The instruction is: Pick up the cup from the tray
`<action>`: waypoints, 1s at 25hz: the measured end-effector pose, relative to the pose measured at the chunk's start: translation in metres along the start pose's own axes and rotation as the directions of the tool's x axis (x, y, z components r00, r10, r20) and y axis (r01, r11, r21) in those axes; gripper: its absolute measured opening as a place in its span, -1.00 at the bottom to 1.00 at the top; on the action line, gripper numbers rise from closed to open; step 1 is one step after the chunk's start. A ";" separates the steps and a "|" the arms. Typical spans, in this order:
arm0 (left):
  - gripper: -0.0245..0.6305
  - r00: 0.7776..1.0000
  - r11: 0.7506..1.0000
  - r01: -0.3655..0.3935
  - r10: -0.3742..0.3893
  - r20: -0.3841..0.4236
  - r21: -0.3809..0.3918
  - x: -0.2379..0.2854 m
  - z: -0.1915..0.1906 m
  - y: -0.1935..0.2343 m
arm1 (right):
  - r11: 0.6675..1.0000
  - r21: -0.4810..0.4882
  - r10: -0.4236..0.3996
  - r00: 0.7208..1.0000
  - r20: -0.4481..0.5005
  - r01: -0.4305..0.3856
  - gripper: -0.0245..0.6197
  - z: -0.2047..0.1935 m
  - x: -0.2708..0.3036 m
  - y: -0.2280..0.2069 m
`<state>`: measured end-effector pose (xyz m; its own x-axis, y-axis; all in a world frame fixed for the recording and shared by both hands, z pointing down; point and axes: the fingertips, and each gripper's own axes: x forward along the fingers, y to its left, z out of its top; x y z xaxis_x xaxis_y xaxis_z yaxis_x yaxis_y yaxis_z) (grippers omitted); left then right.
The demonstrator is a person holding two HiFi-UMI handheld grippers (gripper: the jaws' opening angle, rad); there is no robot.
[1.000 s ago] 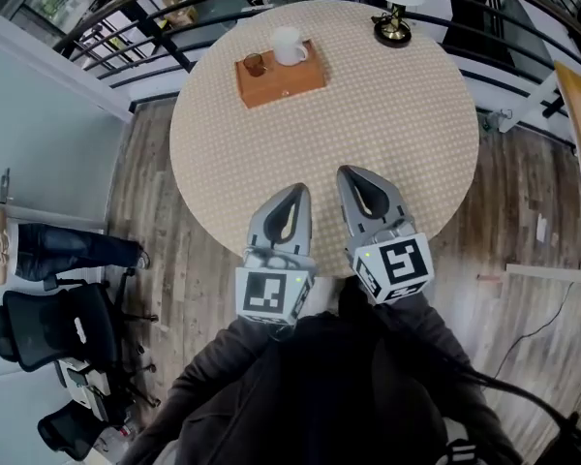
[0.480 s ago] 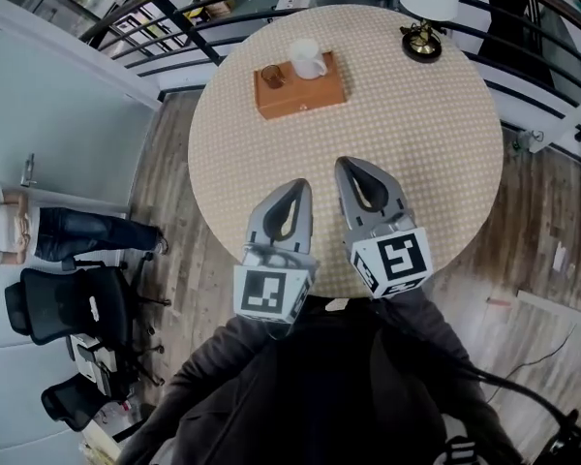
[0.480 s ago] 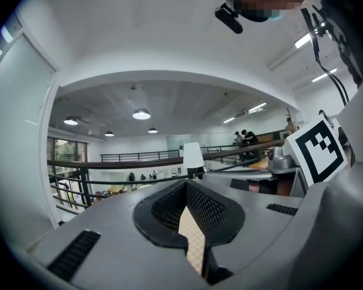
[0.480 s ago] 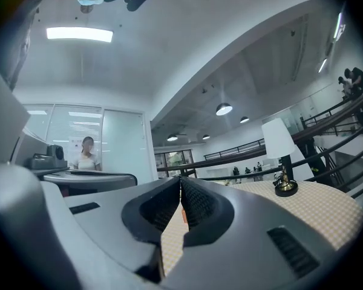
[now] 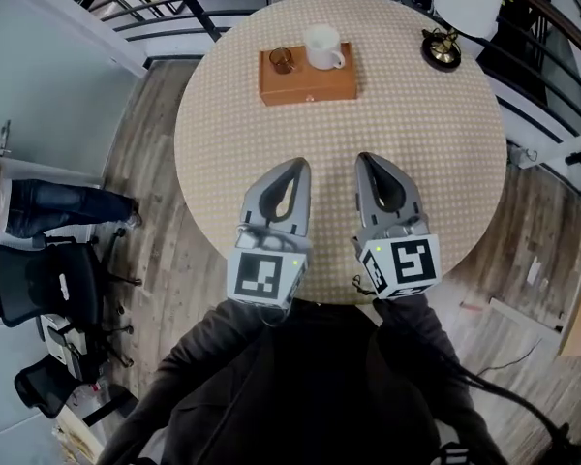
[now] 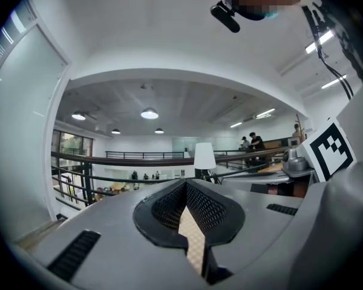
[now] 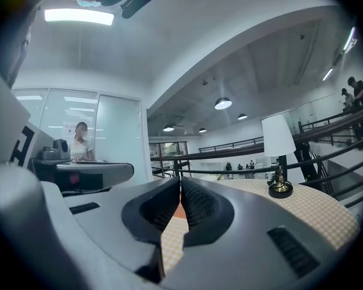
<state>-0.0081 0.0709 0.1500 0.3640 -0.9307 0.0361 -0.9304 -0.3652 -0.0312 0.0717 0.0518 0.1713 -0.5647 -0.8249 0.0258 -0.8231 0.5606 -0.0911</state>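
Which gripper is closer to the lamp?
Right. The right gripper is nearer, short of the lamp on the person's side of the table; the left gripper is beside it, farther to the lamp's left.

Round beige-checked table [image 5: 407, 134] on grey wood-plank floor [image 5: 155, 211]; white-shade lamp [image 5: 470, 3] far right; black railing [image 6: 127, 159] beyond; black office chairs [image 5: 53, 284] near left; round ceiling lights [image 6: 149, 113]

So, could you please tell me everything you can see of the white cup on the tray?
The white cup is a plain, opaque mug, ceramic by its look, with a loop handle pointing toward the picture's right. It stands upright on the far right part of the orange-brown tray, beside a small brown glass but apart from it. Whether it holds anything cannot be told. Nothing but the tray touches it.
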 end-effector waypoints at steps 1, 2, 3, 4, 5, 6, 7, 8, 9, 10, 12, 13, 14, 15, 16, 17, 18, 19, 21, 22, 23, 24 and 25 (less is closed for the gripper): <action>-0.92 1.000 1.000 0.000 0.000 0.000 0.000 0.003 -0.002 0.002 | 1.000 -0.006 -0.003 1.000 -0.007 0.003 -0.90 -0.002 0.004 -0.002; -0.92 1.000 1.000 0.000 0.000 -0.003 -0.003 0.007 -0.005 0.005 | 1.000 -0.010 -0.008 1.000 -0.016 0.007 -0.90 -0.004 0.008 -0.005; -0.92 1.000 1.000 -0.001 0.000 -0.009 -0.010 0.010 -0.008 0.009 | 1.000 -0.012 -0.013 1.000 -0.024 0.012 -0.90 -0.005 0.013 -0.008; -0.92 1.000 1.000 -0.003 0.003 -0.017 -0.020 0.014 -0.011 0.015 | 1.000 -0.013 -0.017 0.999 -0.033 0.017 -0.90 -0.007 0.019 -0.011; -0.92 1.000 1.000 -0.007 0.006 -0.026 -0.030 0.017 -0.014 0.021 | 1.000 -0.014 -0.022 0.999 -0.042 0.021 -0.90 -0.009 0.025 -0.014; -0.92 0.999 0.999 -0.012 0.011 -0.033 -0.039 0.020 -0.017 0.029 | 1.000 -0.015 -0.025 0.998 -0.051 0.025 -0.90 -0.011 0.031 -0.016; -0.92 0.999 0.999 -0.018 0.016 -0.038 -0.047 0.024 -0.020 0.036 | 0.999 -0.017 -0.028 0.998 -0.059 0.027 -0.90 -0.013 0.037 -0.017; -0.92 0.999 0.998 -0.023 0.020 -0.042 -0.054 0.027 -0.023 0.043 | 0.999 -0.019 -0.030 0.997 -0.067 0.029 -0.90 -0.016 0.043 -0.019; -0.92 0.999 0.998 -0.027 0.024 -0.045 -0.060 0.031 -0.026 0.050 | 0.999 -0.023 -0.032 0.997 -0.073 0.031 -0.90 -0.017 0.049 -0.020; -0.92 0.999 0.997 -0.030 0.027 -0.048 -0.064 0.035 -0.028 0.057 | 0.999 -0.026 -0.034 0.996 -0.078 0.032 -0.90 -0.019 0.055 -0.021; -0.92 0.998 0.997 -0.029 0.026 -0.052 -0.073 0.044 -0.033 0.068 | 0.999 -0.031 -0.038 0.995 -0.089 0.036 -0.90 -0.022 0.068 -0.023; -0.92 0.998 0.997 -0.027 0.023 -0.053 -0.076 0.048 -0.035 0.073 | 0.999 -0.033 -0.041 0.995 -0.095 0.038 -0.90 -0.024 0.074 -0.024; -0.92 0.998 0.997 -0.023 0.019 -0.055 -0.079 0.053 -0.038 0.076 | 0.999 -0.034 -0.043 0.994 -0.103 0.040 -0.90 -0.027 0.080 -0.025; -0.91 0.998 0.996 -0.019 0.014 -0.057 -0.084 0.058 -0.041 0.080 | 0.999 -0.036 -0.045 0.993 -0.111 0.041 -0.90 -0.030 0.085 -0.026; -0.92 0.998 0.996 -0.013 0.007 -0.059 -0.091 0.063 -0.044 0.082 | 0.998 -0.037 -0.047 0.992 -0.120 0.043 -0.90 -0.034 0.091 -0.027; -0.92 0.998 0.995 -0.006 0.000 -0.062 -0.098 0.067 -0.047 0.084 | 0.998 -0.038 -0.050 0.991 -0.128 0.045 -0.90 -0.037 0.096 -0.028; -0.92 0.998 0.995 0.001 -0.008 -0.066 -0.104 0.071 -0.051 0.086 | 0.998 -0.040 -0.053 0.989 -0.135 0.048 -0.90 -0.041 0.101 -0.029; -0.92 0.997 0.994 0.007 -0.015 -0.071 -0.109 0.075 -0.055 0.088 | 0.998 -0.041 -0.057 0.988 -0.141 0.052 -0.90 -0.044 0.106 -0.031; -0.92 0.996 0.993 0.012 -0.021 -0.082 -0.118 0.085 -0.063 0.096 | 0.997 -0.041 -0.069 0.986 -0.150 0.063 -0.90 -0.050 0.117 -0.035; -0.92 0.996 0.993 0.012 -0.022 -0.086 -0.122 0.090 -0.068 0.100 | 0.997 -0.040 -0.075 0.985 -0.154 0.069 -0.90 -0.053 0.123 -0.039; -0.92 0.996 0.992 0.012 -0.023 -0.090 -0.125 0.097 -0.072 0.105 | 0.996 -0.039 -0.080 0.984 -0.158 0.075 -0.90 -0.057 0.129 -0.042; -0.92 0.996 0.992 0.013 -0.025 -0.091 -0.128 0.103 -0.076 0.109 | 0.996 -0.039 -0.085 0.983 -0.163 0.080 -0.90 -0.060 0.135 -0.046; -0.92 0.995 0.992 0.015 -0.027 -0.092 -0.127 0.108 -0.079 0.112 | 0.996 -0.038 -0.091 0.982 -0.168 0.086 -0.90 -0.063 0.140 -0.050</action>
<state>-0.0761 -0.0691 0.2291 0.3834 -0.9147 0.1282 -0.9227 -0.3732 0.0969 0.0303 -0.0874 0.2424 -0.4898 -0.8485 0.2004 -0.8701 0.4902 -0.0511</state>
